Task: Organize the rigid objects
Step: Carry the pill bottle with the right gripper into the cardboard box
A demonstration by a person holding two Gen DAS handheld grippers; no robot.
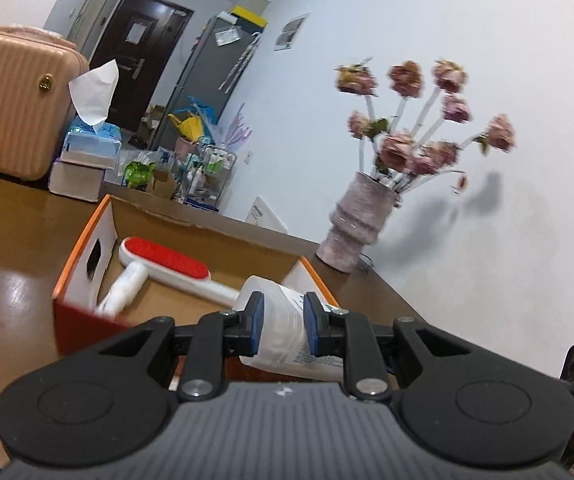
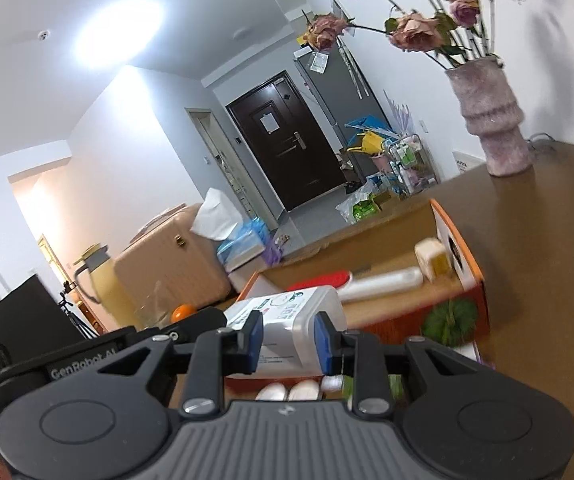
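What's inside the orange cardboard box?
In the box lie a red lint brush, a small white bottle and, in the right wrist view, a cream container. The near floor is hidden by both grippers' white bottle.

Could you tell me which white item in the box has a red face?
The lint brush; its oval pad is red, unlike the plain white tube beside it and the white bottle held by the left gripper.

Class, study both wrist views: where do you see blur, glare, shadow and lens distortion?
Left wrist view: the dried flowers and vase are smeared by motion blur and cast a soft grey shadow on the wall; the fisheye tilts and bends the door. Right wrist view: the ceiling light blows out into glare, and the cardboard box is blurred near its orange edge.
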